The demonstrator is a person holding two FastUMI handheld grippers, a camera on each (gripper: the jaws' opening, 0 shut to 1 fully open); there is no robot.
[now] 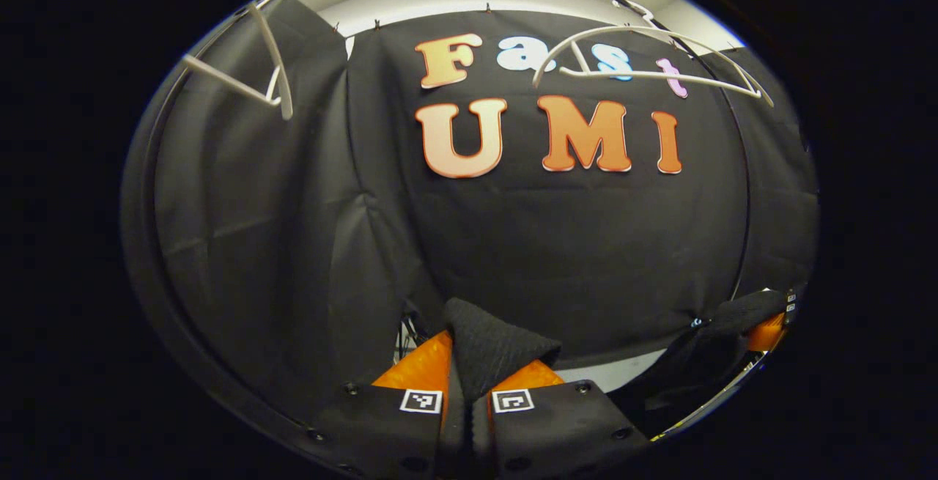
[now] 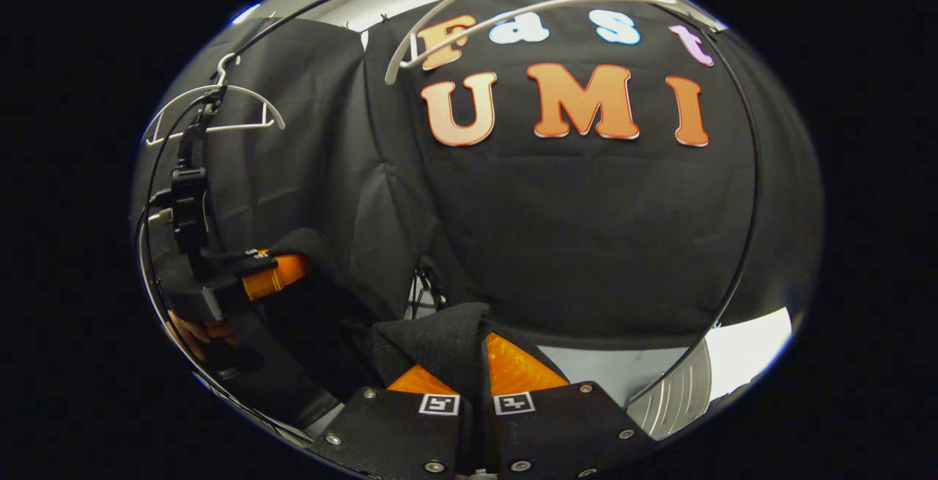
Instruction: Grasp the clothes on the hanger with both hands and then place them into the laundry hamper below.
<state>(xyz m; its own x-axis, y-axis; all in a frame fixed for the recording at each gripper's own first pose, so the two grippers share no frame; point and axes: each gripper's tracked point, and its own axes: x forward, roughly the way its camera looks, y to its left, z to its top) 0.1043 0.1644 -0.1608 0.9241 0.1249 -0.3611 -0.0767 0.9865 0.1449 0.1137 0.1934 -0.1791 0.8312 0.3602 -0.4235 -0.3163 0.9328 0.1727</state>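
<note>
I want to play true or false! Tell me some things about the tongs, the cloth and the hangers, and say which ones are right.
1. The left tongs pinch a black cloth. True.
2. The right tongs are wide open with nothing in them. False: they are shut on the black cloth too.
3. A white hanger hangs bare on the rail. True.
4. The cloth is bright red. False: it is black.

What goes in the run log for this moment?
left tongs: shut on black garment | right tongs: shut on black garment | white hangers: bare, overhead | hamper: unseen
</note>
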